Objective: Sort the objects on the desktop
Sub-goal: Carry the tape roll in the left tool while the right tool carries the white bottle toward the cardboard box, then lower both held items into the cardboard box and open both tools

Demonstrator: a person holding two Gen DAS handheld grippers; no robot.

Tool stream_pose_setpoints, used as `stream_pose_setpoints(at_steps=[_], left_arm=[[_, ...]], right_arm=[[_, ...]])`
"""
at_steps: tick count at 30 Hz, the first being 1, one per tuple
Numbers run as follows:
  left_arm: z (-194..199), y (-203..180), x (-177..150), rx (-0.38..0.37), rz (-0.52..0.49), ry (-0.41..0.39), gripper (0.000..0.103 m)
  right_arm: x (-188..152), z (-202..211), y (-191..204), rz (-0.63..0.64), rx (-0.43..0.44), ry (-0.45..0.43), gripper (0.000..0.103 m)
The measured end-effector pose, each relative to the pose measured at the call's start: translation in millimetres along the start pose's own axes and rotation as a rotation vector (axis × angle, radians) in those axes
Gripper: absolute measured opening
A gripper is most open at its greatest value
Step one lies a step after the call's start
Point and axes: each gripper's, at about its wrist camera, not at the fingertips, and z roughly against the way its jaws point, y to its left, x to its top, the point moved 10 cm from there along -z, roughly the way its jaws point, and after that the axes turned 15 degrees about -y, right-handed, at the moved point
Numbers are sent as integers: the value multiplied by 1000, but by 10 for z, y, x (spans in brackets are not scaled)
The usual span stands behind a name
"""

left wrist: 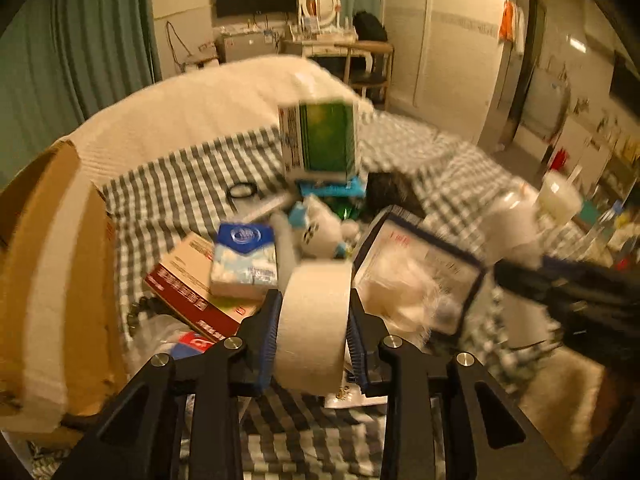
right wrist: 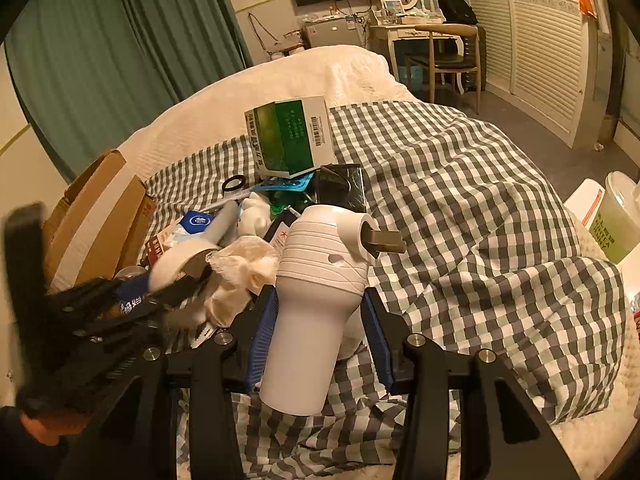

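Observation:
My left gripper [left wrist: 314, 320] is shut on a roll of white tape [left wrist: 314, 316], held above a pile of objects on the checkered bedspread [right wrist: 460, 200]. My right gripper [right wrist: 318, 320] is shut on a white handheld appliance [right wrist: 316, 292] with a grey nozzle, held upright above the bedspread. In the pile lie a blue and white tissue pack [left wrist: 246, 260], a red and tan book [left wrist: 192, 284], a white plush toy [left wrist: 320, 228], a framed box holding white cloth [left wrist: 416, 276], and a green and white carton [left wrist: 320, 140] standing on a blue packet.
An open cardboard box [left wrist: 52, 280] stands at the left, also in the right wrist view [right wrist: 96, 220]. A black ring [left wrist: 241, 191] lies on the bedspread. A white bucket [right wrist: 620, 216] stands at the right. A desk, chair [right wrist: 448, 56] and louvred wardrobe are behind.

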Motion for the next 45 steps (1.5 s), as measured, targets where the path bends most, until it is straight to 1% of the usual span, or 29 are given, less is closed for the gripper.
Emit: stream_pose_setpoints(at_steps=[6, 10, 14, 19, 22, 24, 27, 28, 30, 31, 33, 35, 37, 40, 43, 45], left_arm=[[405, 92, 318, -63, 102, -39, 30], [561, 187, 469, -44, 92, -73, 30], [722, 314, 609, -53, 106, -85, 30], [942, 559, 821, -45, 85, -113, 30], [1079, 789, 957, -33, 73, -131, 30], [1179, 992, 1037, -15, 69, -141, 30], [1311, 1420, 1124, 39, 76, -152, 30], [1329, 1551, 1137, 56, 78, -153, 30], [1351, 1893, 1162, 114, 86, -153, 30], [1349, 2074, 1153, 142, 91, -148, 30], [1331, 2315, 1096, 182, 101, -136, 30], [1279, 2604, 1005, 223, 110, -113, 30], [1211, 2787, 896, 250, 116, -88, 30], [1068, 3055, 684, 278, 146, -50, 30], [952, 3181, 485, 295, 159, -16, 30], [858, 3254, 429, 298, 163, -3, 30]], right_arm=[[145, 178, 185, 20, 26, -27, 43], [245, 349, 351, 44, 46, -45, 43], [367, 530, 615, 71, 79, -59, 43], [514, 744, 1144, 99, 173, -65, 42], [590, 821, 1466, 117, 216, -71, 42], [626, 852, 1679, 132, 244, -74, 42], [702, 840, 2108, 151, 310, -72, 42], [732, 822, 2265, 159, 333, -70, 42], [781, 758, 2548, 179, 372, -66, 42], [795, 711, 2696, 188, 392, -61, 42], [796, 556, 2971, 189, 425, -39, 42], [750, 342, 3221, 194, 442, -8, 42], [676, 151, 3413, 209, 446, 16, 42], [538, -80, 3586, 233, 448, 51, 42], [394, -333, 3698, 265, 428, 89, 42], [314, -487, 3724, 277, 424, 116, 42]])
